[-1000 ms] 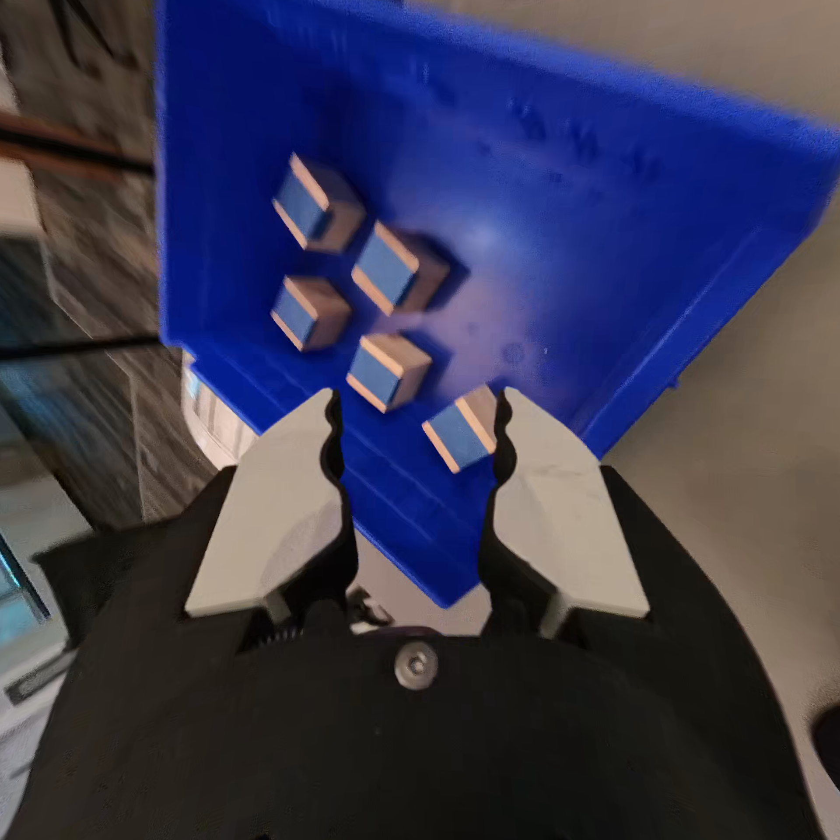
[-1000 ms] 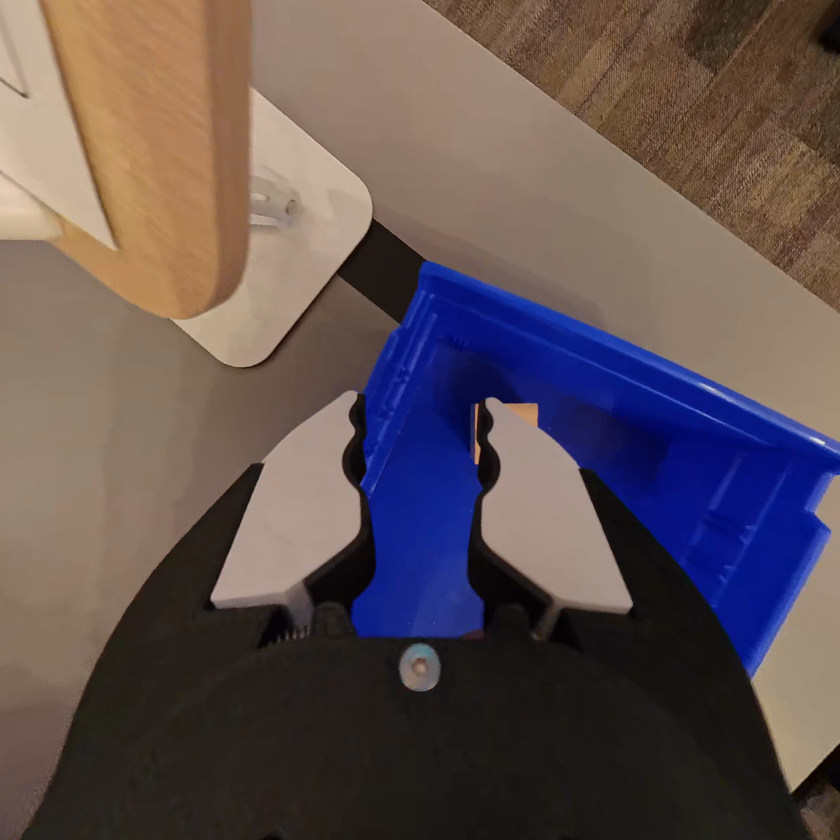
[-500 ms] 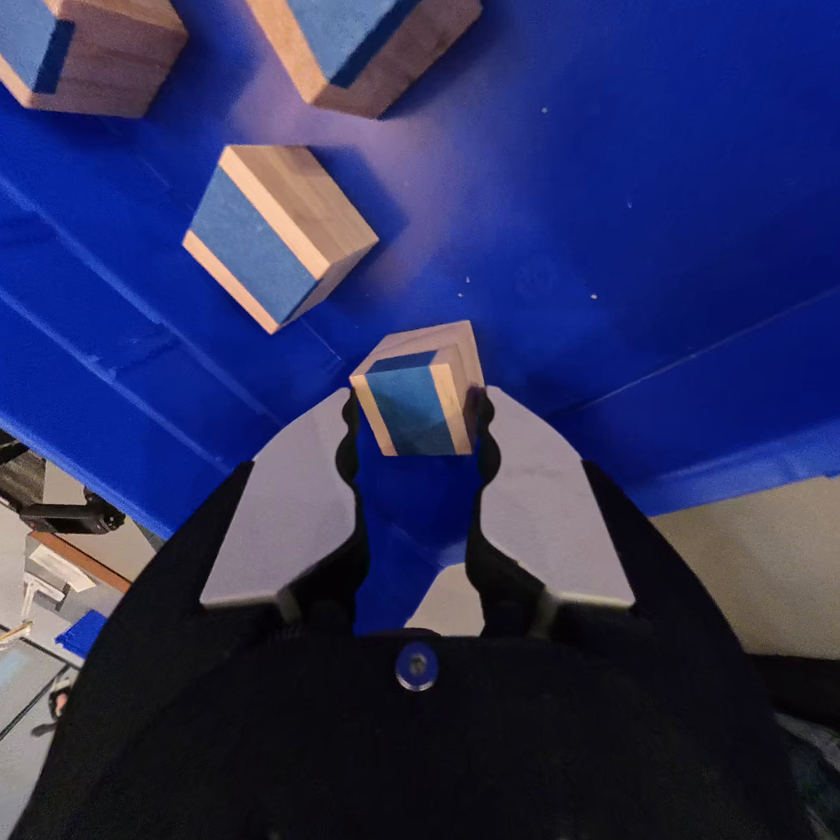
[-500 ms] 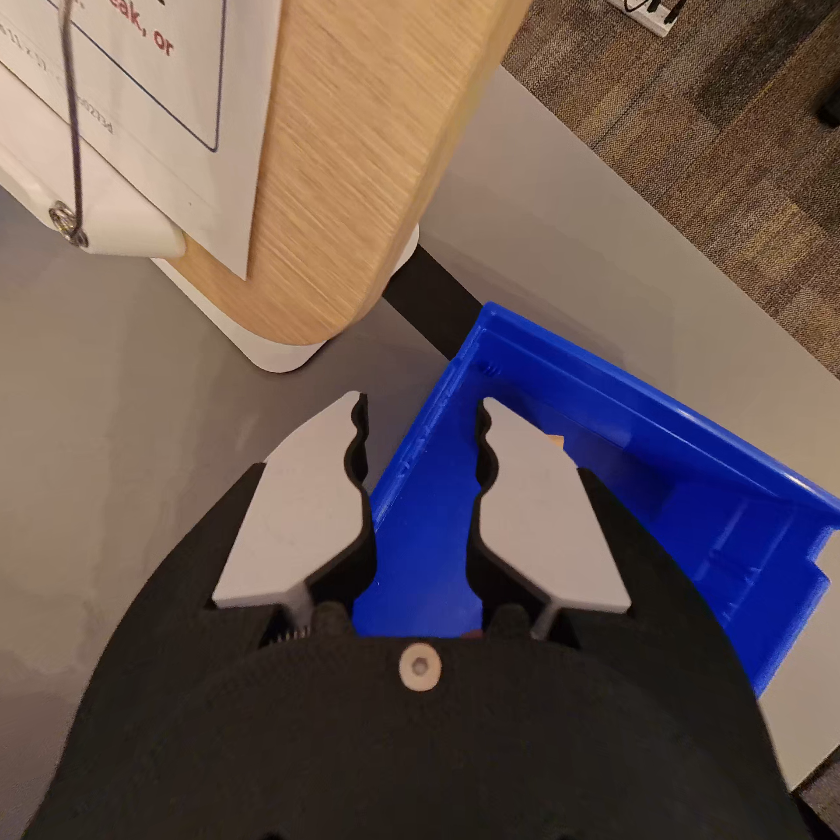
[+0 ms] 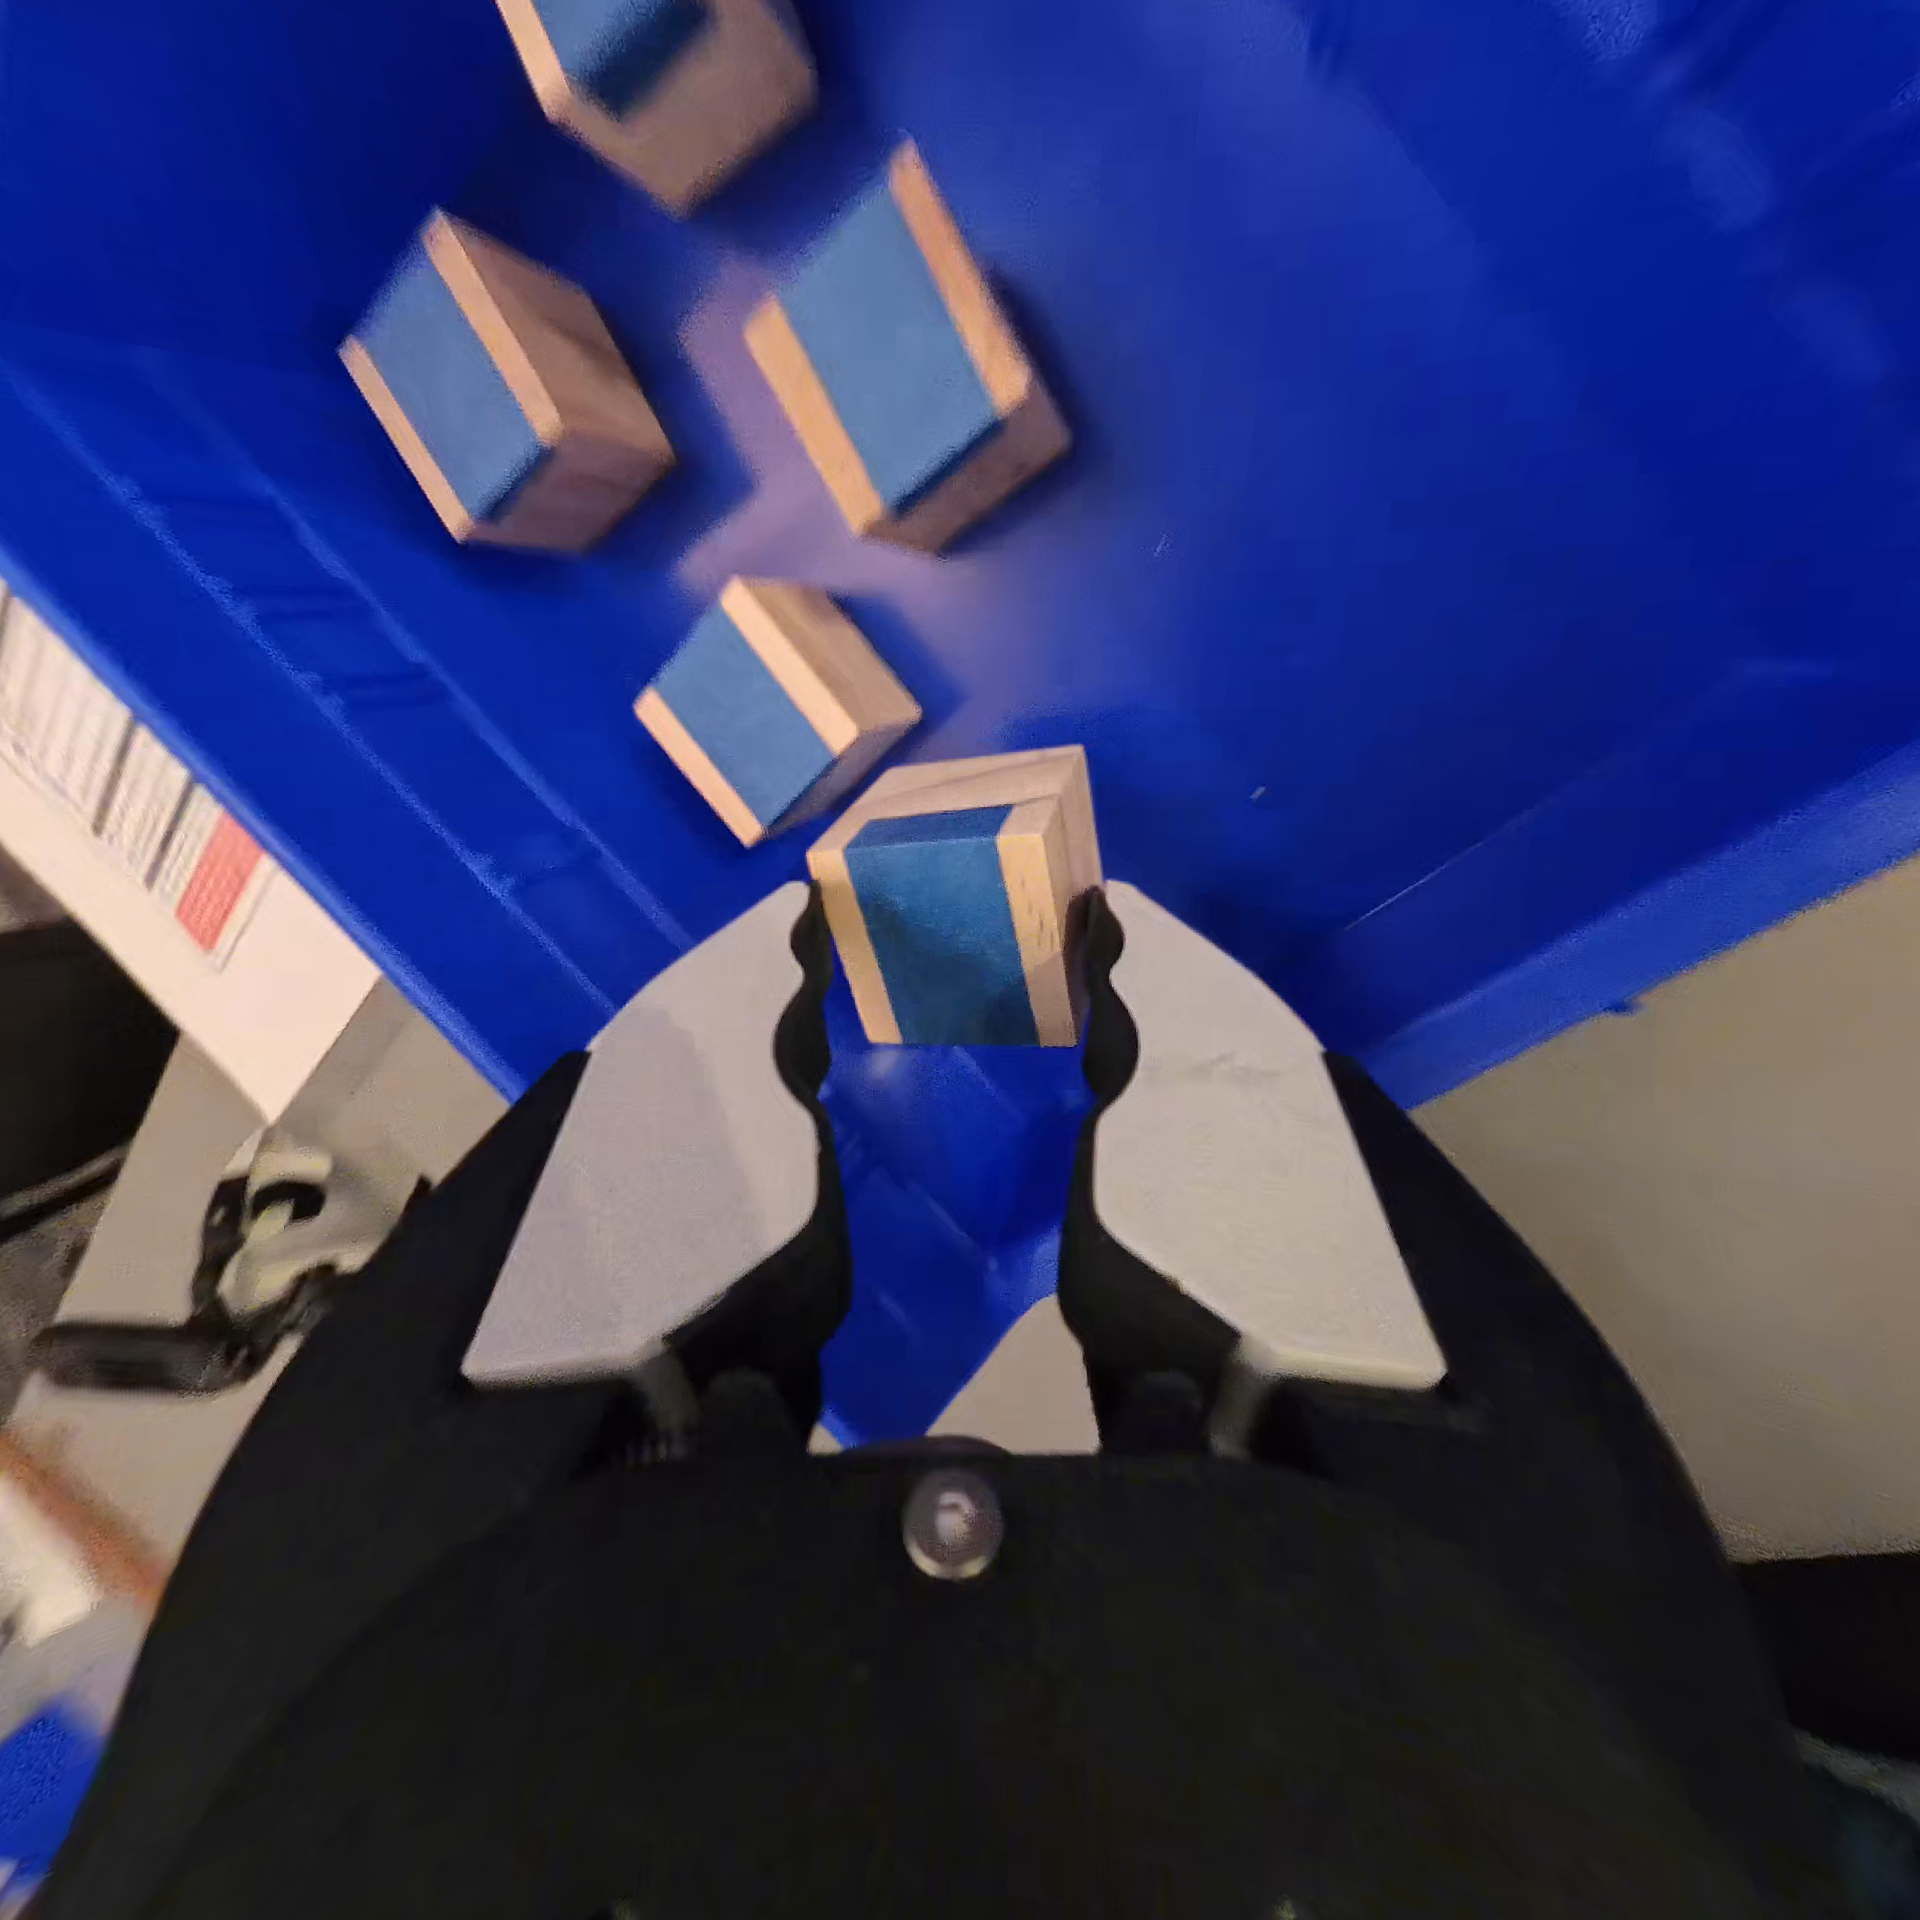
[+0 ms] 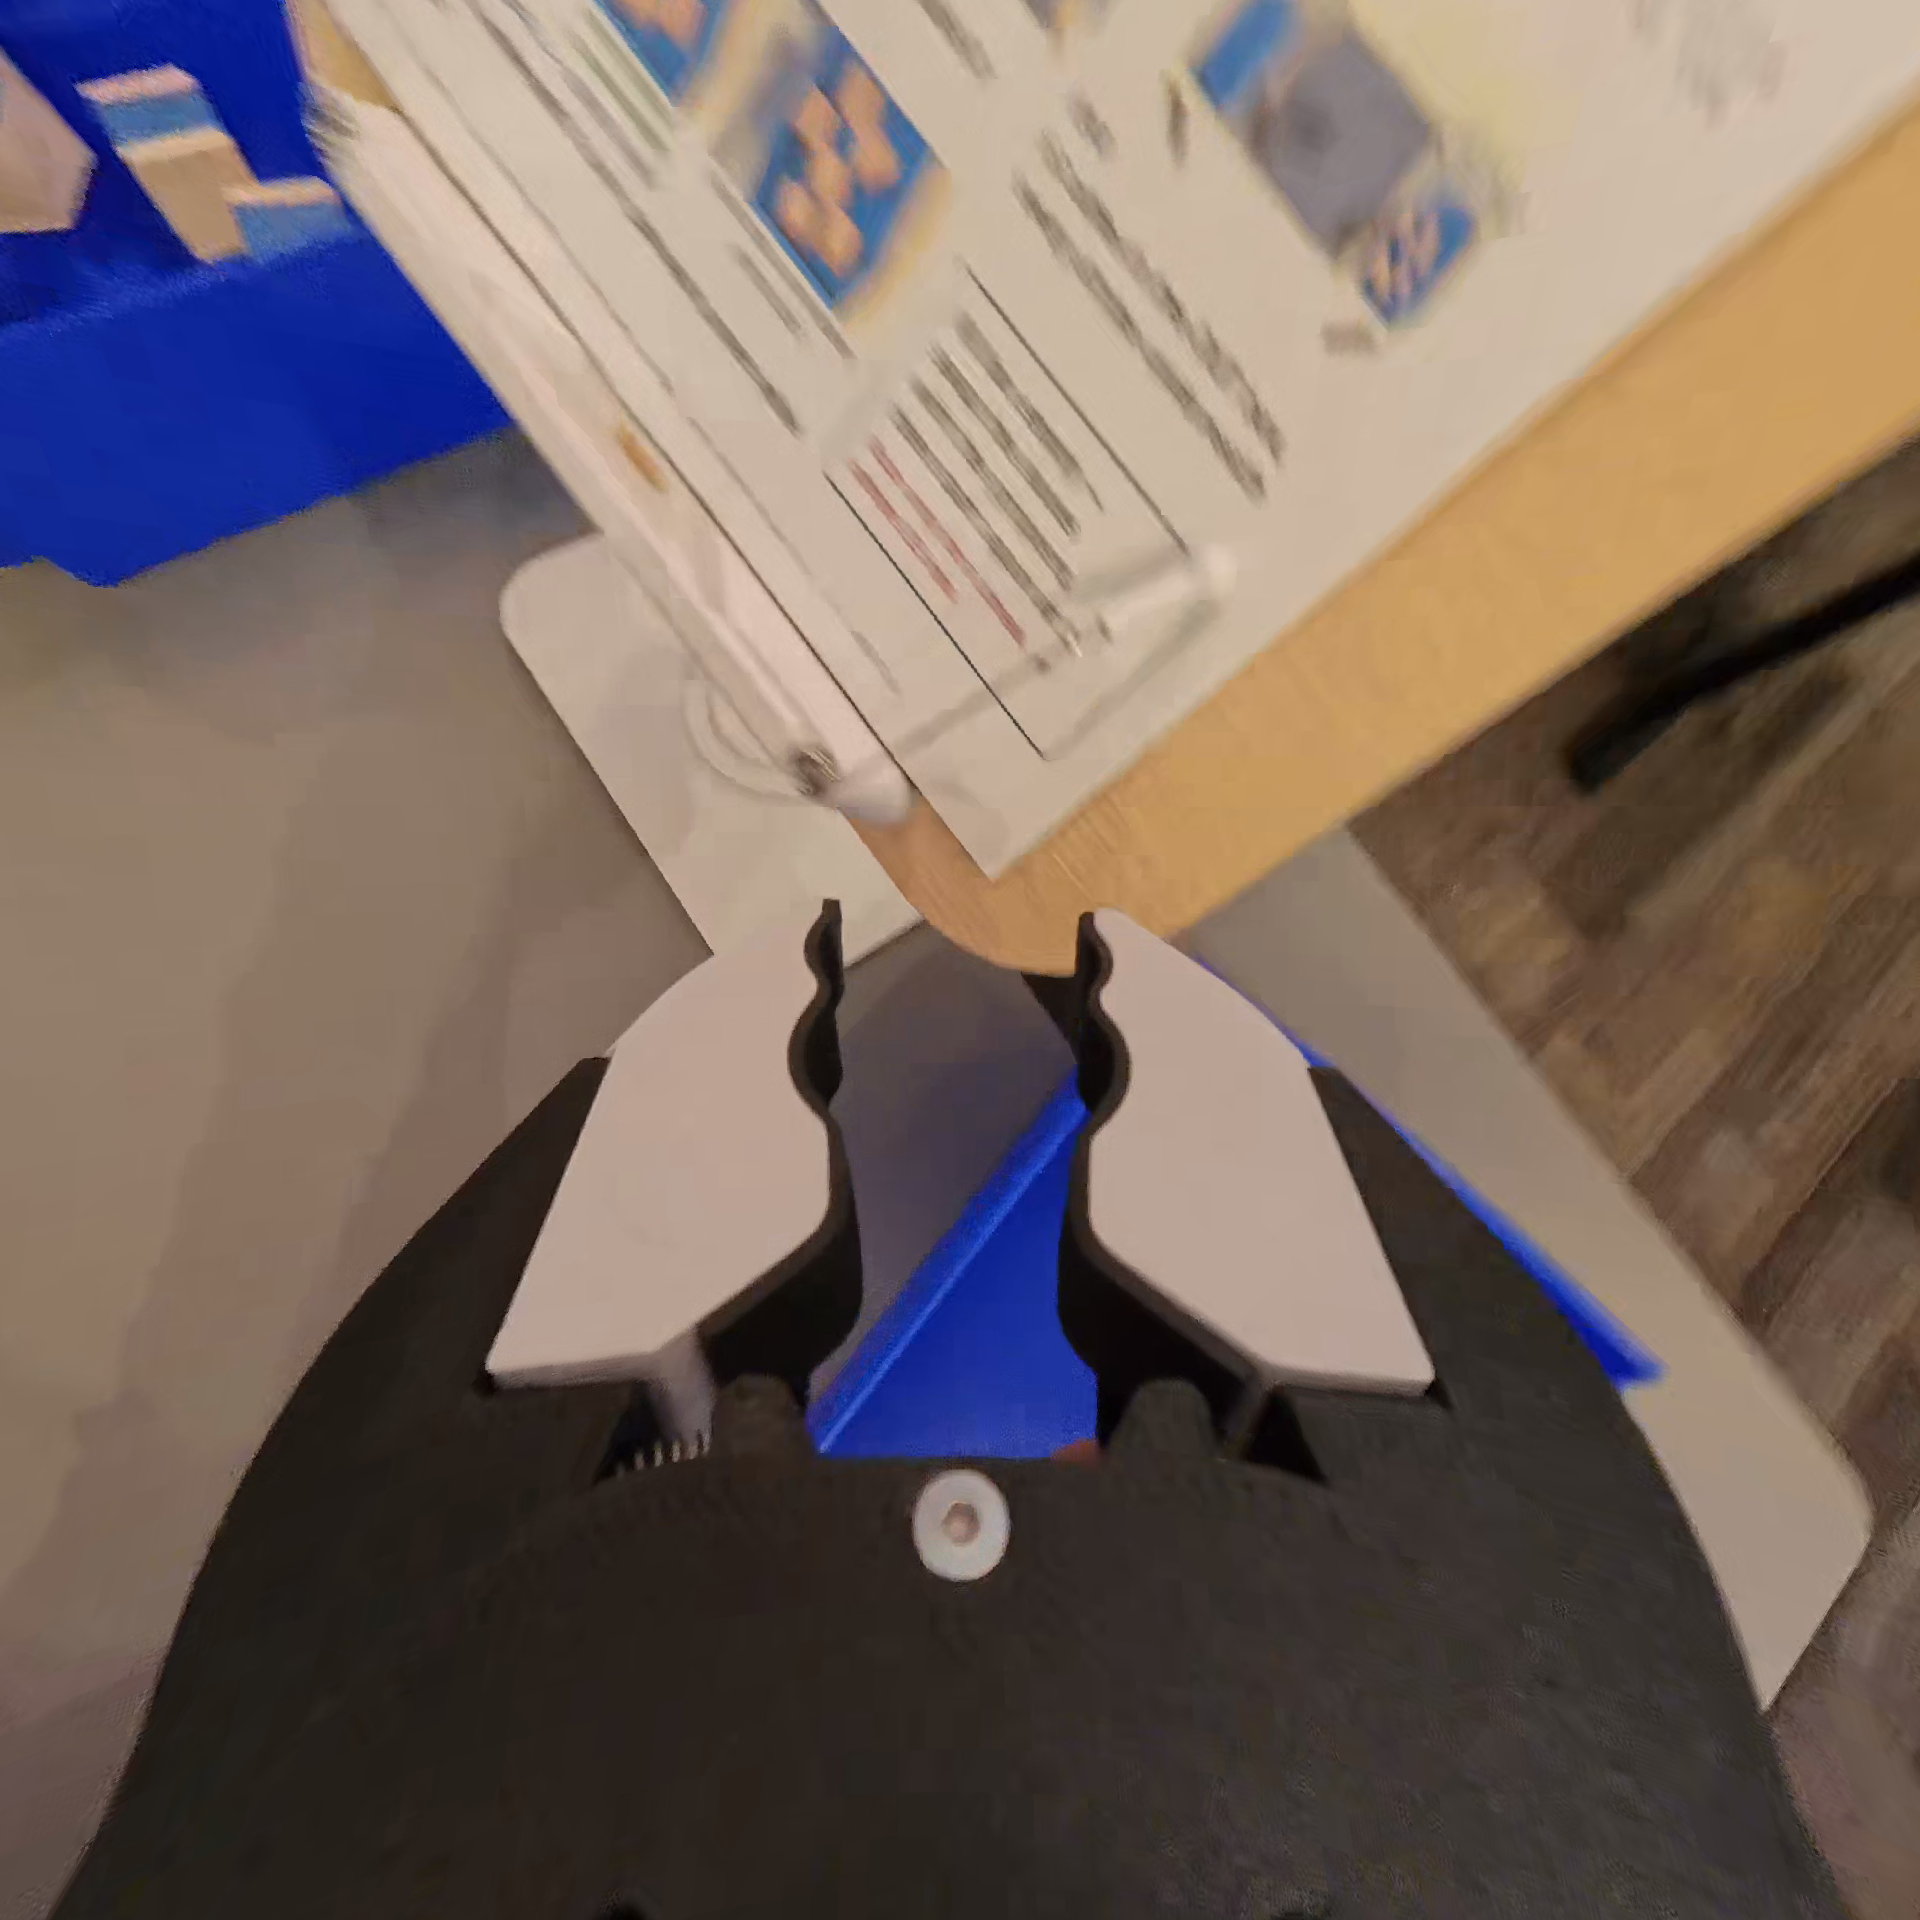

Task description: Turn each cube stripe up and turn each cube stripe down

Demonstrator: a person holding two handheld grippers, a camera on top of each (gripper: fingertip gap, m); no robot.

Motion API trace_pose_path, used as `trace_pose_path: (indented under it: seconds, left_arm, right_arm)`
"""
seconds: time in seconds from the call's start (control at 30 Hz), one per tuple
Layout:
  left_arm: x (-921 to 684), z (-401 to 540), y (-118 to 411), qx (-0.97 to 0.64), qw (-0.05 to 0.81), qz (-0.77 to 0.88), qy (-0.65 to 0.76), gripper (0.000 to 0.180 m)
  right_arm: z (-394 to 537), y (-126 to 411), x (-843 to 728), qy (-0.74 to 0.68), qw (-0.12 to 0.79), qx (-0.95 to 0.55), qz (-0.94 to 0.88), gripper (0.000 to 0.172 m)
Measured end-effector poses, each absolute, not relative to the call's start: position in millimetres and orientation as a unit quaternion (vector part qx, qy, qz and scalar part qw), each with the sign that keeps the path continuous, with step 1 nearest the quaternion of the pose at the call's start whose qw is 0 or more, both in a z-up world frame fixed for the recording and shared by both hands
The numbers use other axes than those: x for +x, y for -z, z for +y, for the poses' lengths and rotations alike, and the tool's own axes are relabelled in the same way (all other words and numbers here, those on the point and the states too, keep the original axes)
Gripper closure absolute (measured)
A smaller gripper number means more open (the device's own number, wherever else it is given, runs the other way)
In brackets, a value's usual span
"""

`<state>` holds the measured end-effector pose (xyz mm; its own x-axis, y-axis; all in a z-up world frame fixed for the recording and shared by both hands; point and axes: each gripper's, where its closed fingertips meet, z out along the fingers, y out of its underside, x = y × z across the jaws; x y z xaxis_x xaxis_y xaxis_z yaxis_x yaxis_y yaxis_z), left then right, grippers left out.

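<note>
1. Wooden, with a blue stripe: the cube (image 5: pixel 961 914) is sitting between the fingers (image 5: pixel 707 1049) of the left gripper (image 5: pixel 951 971), both pads pressing on its bare side faces, so it is being pinched. Its striped face is pointing back toward the camera, and it looks lifted just clear of the blue bin (image 5: pixel 1455 416) floor, though blur is making that hard to swear to.

2. Four more cubes are lying further inside the bin, the nearest (image 5: pixel 774 707) just beyond the held one, then two side by side (image 5: pixel 499 384) (image 5: pixel 904 353) and one cut off at the top edge (image 5: pixel 665 83). All are showing a striped face on the side toward the camera.

3. The right gripper (image 6: pixel 956 956) is hanging idle with its fingers spread and nothing between them, above the grey surface (image 6: pixel 260 883) near a wooden board (image 6: pixel 1351 748) with printed sheets. A second blue bin (image 6: pixel 966 1330) is showing below it.

4. My reading: the step in hand is the turn of this first cube, with the other four not yet handled.

5. The next move is likely calling for a wrist roll to bring the stripe to face up or down, then a gentle set-down in a free spot, clear of the nearest cube, before the fingers part.
</note>
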<state>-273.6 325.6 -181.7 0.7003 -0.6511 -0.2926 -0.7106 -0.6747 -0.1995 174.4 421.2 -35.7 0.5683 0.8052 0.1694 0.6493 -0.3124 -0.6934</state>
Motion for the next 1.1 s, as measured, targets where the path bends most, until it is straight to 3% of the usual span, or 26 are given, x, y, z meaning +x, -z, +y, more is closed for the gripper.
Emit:
trace_pose_path:
  seconds: [0.03, 0.2, 0.37, 0.63, 0.77, 0.97, 1.1]
  left_arm:
    - [-265, 327, 170, -0.907, 0.181, 0.374, -0.075, 0.134]
    - [-196, 322, 95, -0.844, 0.351, 0.395, 0.096, 0.134]
    - [-117, 290, 31, -0.726, 0.443, 0.431, 0.300, 0.134]
    - [-53, 264, 21, -0.646, 0.425, 0.441, 0.456, 0.134]
    - [-38, 257, 16, -0.621, 0.421, 0.436, 0.497, 0.135]
    - [-35, 250, 0, -0.594, 0.436, 0.427, 0.524, 0.133]
    - [-48, 256, -2, -0.606, 0.467, 0.437, 0.472, 0.140]
  right_arm:
    - [414, 25, 164, -0.106, 0.395, -0.781, -0.472, 0.129]
    - [354, -27, 84, -0.120, 0.529, -0.603, -0.585, 0.121]
    - [289, -15, 3, -0.083, 0.586, -0.442, -0.674, 0.122]
    - [264, 16, -50, -0.030, 0.641, -0.350, -0.682, 0.108]
    - [262, 21, -52, -0.005, 0.646, -0.329, -0.689, 0.124]
    - [258, 6, -43, -0.011, 0.640, -0.342, -0.688, 0.126]
    - [309, -20, 18, 0.029, 0.598, -0.456, -0.658, 0.126]
